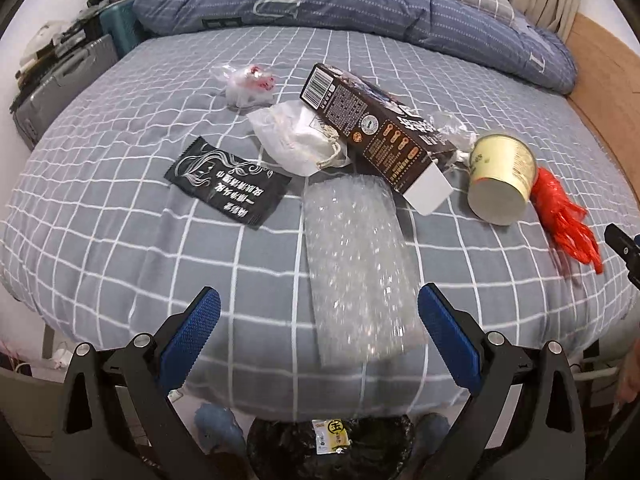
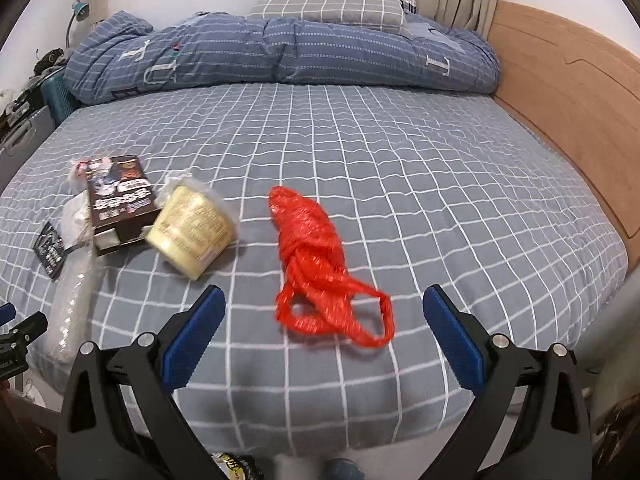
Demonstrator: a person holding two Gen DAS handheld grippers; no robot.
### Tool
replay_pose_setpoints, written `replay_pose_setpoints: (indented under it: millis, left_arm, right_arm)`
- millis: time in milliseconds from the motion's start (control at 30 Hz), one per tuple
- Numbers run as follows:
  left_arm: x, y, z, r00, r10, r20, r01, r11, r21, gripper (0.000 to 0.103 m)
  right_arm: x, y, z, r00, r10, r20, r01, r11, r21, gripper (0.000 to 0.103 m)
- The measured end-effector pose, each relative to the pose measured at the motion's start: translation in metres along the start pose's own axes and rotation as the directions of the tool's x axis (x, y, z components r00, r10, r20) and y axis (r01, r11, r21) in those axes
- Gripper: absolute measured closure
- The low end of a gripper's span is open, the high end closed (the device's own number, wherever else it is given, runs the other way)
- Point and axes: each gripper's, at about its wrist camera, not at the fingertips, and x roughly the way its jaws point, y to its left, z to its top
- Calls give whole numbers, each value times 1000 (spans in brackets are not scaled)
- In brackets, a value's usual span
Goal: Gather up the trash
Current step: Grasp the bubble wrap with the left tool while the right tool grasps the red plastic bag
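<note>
Your left gripper (image 1: 319, 312) is spread wide and empty, its fingers either side of the bubble wrap sheet (image 1: 356, 264) on the bed (image 1: 100, 240). Your right gripper (image 2: 324, 312) gapes too, the red plastic bag (image 2: 316, 256) just ahead. Farther back lie the yellow cup (image 1: 502, 178), the dark carton (image 1: 380, 132) and the black sachet (image 1: 226, 182).

A sheet of clear bubble wrap (image 1: 356, 264) lies flat on the bed, its near end between the left jaws. Beyond it a dark brown carton (image 1: 376, 132) rests tilted, open white flap toward the jaws, on a white cloth pouch (image 1: 296, 140). Left of that lies a flat black sachet (image 1: 228, 180); farther back, a small crumpled clear bag with red marks (image 1: 250, 84). A pale yellow cup (image 1: 502, 176) lies on its side right of the carton. A crumpled red plastic bag (image 2: 316, 256) lies just ahead of the right jaws, handles nearest.
</note>
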Motion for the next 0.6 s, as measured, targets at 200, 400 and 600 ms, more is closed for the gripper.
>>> replay_pose_setpoints:
  millis: [200,400,600]
  left_arm:
    - [25,-7,11,999,-2,-35,2,1000,3,6]
    - [49,-11,18,998,-4,-69,5,1000,13,6]
    - [63,-14,25,996,-10,-89,11,1000,11,6]
  right_arm:
    - [34,-5,13,999,4,-37,-4,1000,6,8]
    - [67,-12,25,996,43,-80,-40,998,41,13]
    - [94,-7,32,987,96,-128,-91,995,46,22]
